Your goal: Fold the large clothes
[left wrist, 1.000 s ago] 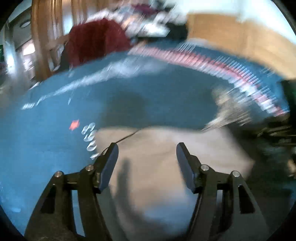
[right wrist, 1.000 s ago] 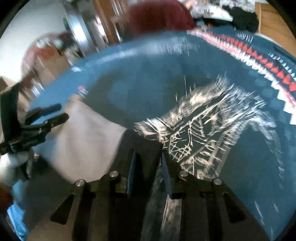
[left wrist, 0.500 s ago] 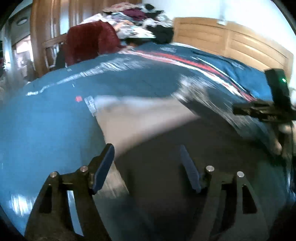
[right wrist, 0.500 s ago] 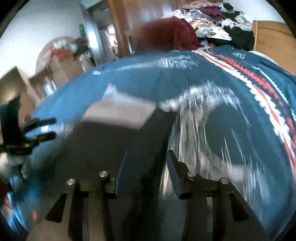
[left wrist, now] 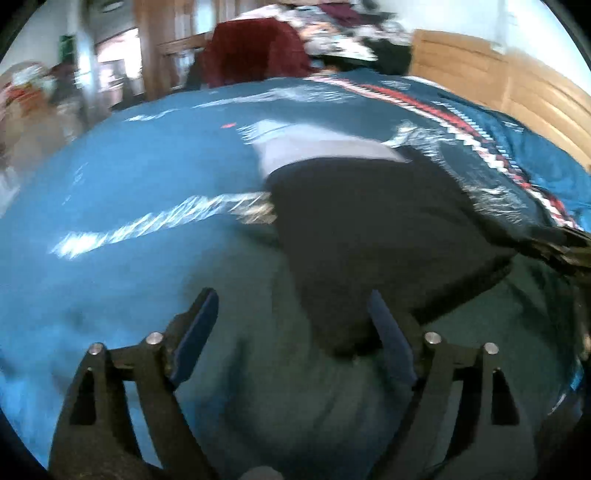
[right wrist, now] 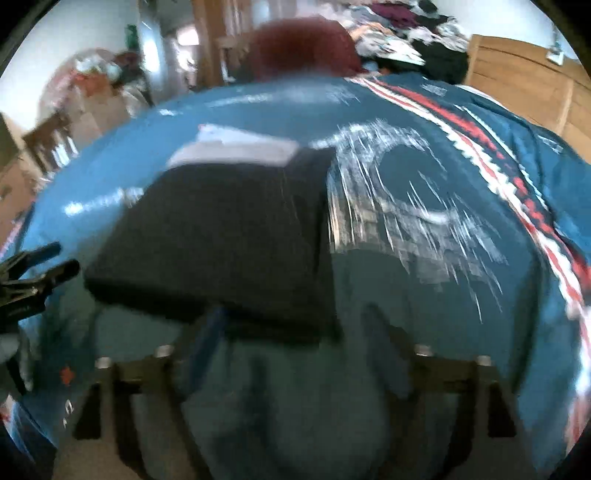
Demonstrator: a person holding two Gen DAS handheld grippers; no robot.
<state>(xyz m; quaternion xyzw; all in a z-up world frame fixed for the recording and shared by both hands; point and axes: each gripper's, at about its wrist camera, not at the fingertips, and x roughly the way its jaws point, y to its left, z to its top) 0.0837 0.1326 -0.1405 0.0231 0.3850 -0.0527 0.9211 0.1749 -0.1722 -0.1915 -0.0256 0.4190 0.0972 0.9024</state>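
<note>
Between the two blue-padded fingers of the left claw (left wrist: 291, 328) there is a wide gap with nothing in it; the spread jaws hang just above the blue bedspread (left wrist: 110, 192), and the near corner of the dark garment (left wrist: 369, 236) lies against the inner side of the finger at 4 o'clock without being pinched. The right claw (right wrist: 291, 332) is also spread wide and holds nothing, its fingers blurred, the near hem of that garment lying across the gap between them at 12 o'clock.

Both views are smeared, so fine detail is lost. The dark garment lies flat on the bed as a folded block, with a pale grey panel (left wrist: 317, 147) showing along its far edge toward 12 o'clock. White printed markings (right wrist: 399, 192) show at 2 o'clock in the right view, beside the garment; I cannot tell whether they belong to it or to the bedspread. A red and white zigzag band (left wrist: 476, 136) crosses the bedspread toward 2 o'clock.

At 9 o'clock in the right view the left claw shows at the frame edge. Beyond the bed, at 12 o'clock, a dark red cloth (left wrist: 255, 51) hangs over a wooden frame, a heap of mixed clothes (right wrist: 399, 33) sits at 1 o'clock, and a wooden headboard (left wrist: 509, 81) stands at 2 o'clock.
</note>
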